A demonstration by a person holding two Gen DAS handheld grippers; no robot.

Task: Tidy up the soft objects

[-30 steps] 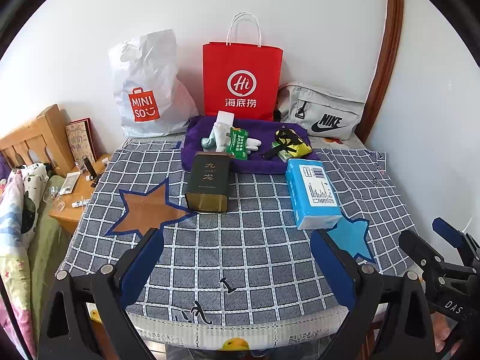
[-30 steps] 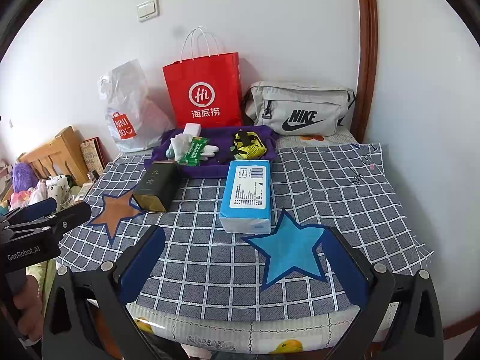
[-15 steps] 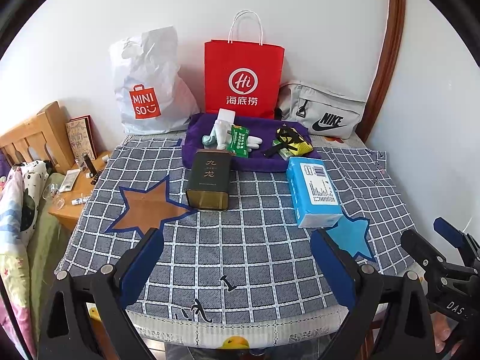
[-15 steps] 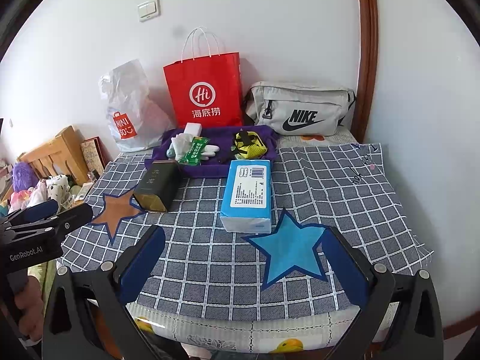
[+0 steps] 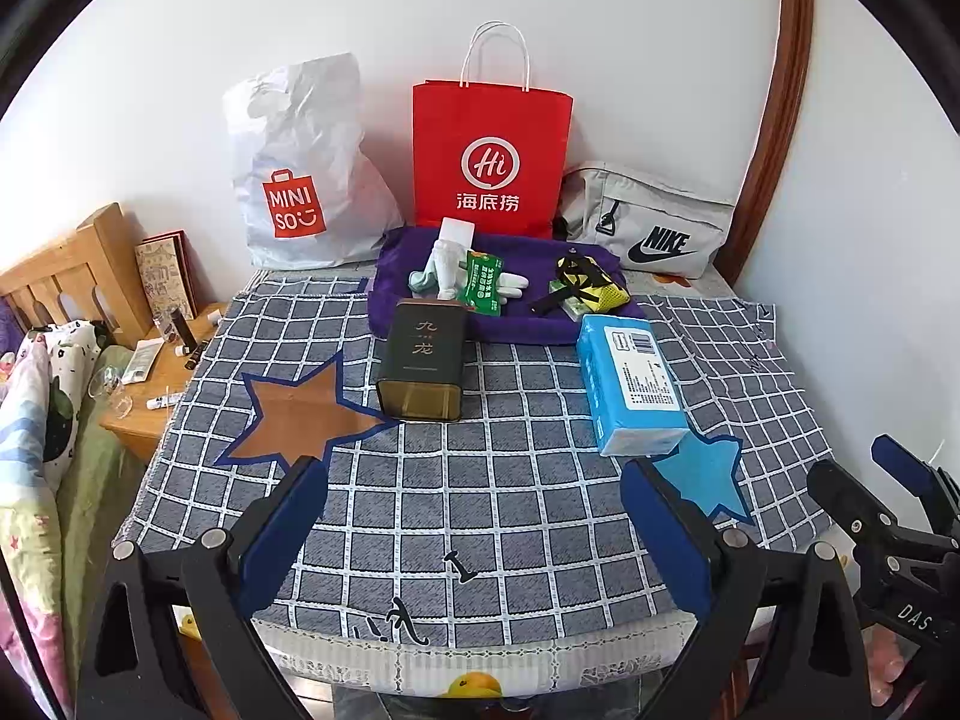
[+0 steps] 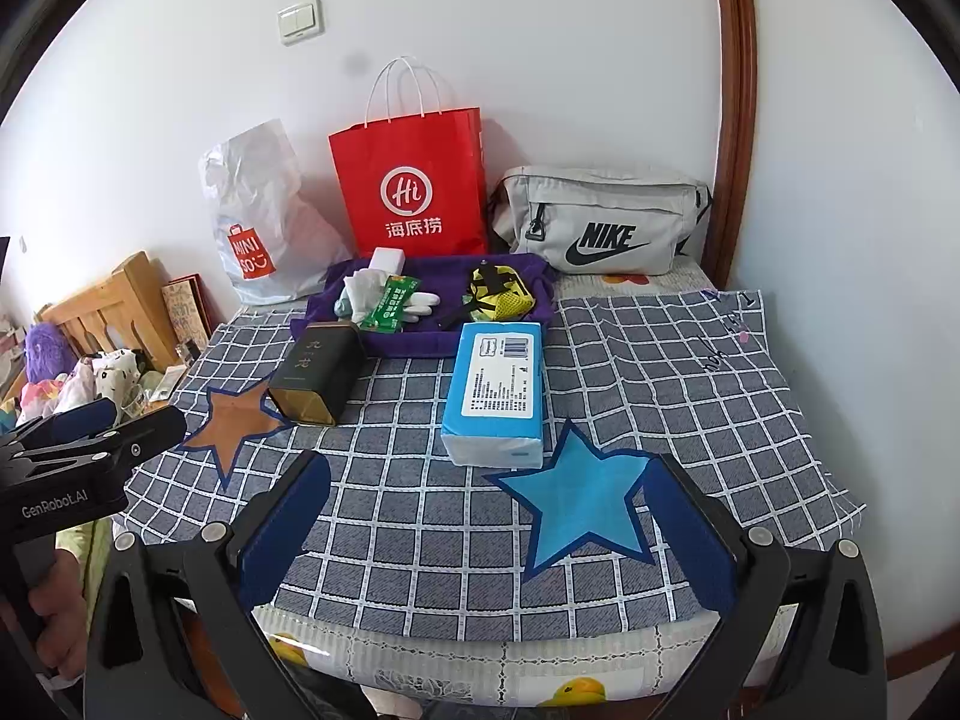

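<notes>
Purple plush toy (image 6: 45, 348) shows only in right wrist view.

Woven checked cloth (image 5: 510, 498), glossy dark metal tin (image 5: 423, 360), matt red paper bag (image 5: 489, 156).

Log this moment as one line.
left gripper open, empty | right gripper open, empty | blue tissue pack untouched on checked cloth
</notes>
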